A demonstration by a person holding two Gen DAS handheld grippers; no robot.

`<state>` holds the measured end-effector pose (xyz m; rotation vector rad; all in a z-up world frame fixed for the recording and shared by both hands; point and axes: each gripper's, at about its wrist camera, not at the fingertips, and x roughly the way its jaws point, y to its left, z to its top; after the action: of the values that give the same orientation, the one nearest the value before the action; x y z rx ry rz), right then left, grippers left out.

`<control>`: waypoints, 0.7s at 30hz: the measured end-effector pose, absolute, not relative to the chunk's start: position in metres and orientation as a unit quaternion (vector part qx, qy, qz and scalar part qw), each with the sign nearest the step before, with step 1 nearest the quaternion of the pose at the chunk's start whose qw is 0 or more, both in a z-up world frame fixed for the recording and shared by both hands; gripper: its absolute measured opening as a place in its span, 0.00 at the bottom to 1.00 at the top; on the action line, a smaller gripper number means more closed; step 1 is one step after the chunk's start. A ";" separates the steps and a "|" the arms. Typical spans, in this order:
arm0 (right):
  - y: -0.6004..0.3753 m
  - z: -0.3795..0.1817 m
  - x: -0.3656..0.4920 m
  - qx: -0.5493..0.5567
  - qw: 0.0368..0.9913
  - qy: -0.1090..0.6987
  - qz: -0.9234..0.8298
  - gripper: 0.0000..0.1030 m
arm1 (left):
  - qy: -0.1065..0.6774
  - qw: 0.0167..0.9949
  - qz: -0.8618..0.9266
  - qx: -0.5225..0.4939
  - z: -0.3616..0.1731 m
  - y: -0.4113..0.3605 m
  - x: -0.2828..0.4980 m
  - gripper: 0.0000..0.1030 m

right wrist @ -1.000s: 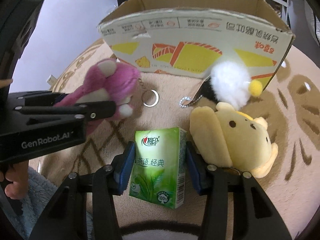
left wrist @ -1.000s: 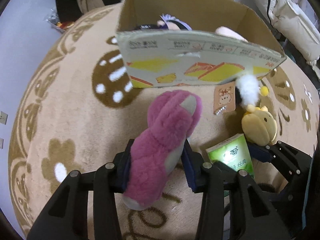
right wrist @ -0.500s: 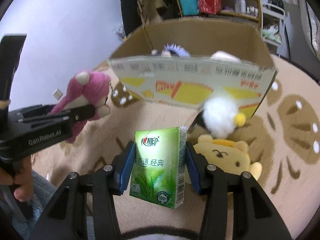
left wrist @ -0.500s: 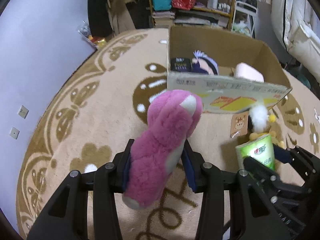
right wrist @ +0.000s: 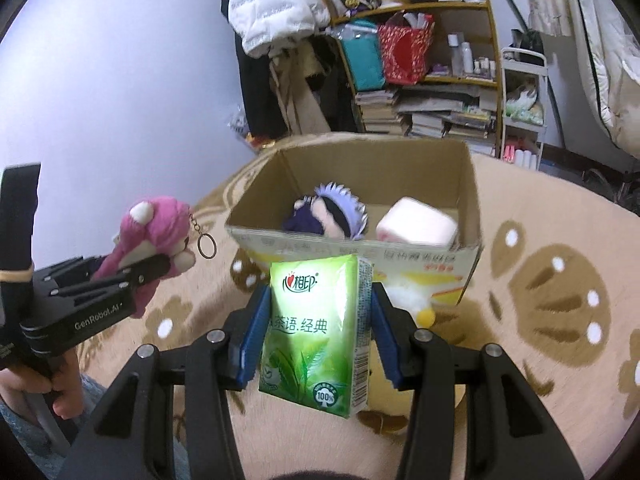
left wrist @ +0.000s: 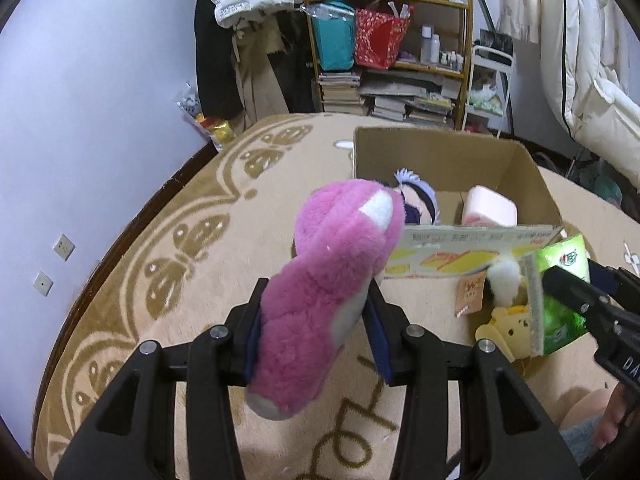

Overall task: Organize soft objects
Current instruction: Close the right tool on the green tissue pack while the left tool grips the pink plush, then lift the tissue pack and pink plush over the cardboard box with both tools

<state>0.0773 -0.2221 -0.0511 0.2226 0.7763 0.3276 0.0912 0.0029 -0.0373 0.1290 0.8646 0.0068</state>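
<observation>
The pink plush bear sat squeezed between the left claw's blue pads, head poking forward past the fingertips, held up above the rug. The green tissue pack stood upright, pinched in the right claw, near the cardboard box's front wall. Inside the box lay a purple-haired doll and a pale pink block. A yellow plush rested on the rug beside the box's front wall.
</observation>
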 end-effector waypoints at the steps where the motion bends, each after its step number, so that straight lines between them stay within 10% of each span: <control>1: -0.222 -0.051 0.079 0.109 0.907 0.374 0.158 0.50 | 0.416 0.907 0.004 0.061 -0.035 0.004 0.092 0.42; 21: -0.231 -0.021 0.123 0.082 0.931 0.328 0.140 0.50 | 0.377 0.924 -0.014 0.059 -0.004 -0.010 0.131 0.42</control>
<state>0.1235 -0.2309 -0.0208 0.1681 0.6713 0.2862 0.1311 -0.0097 -0.0044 0.1207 0.7743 -0.0288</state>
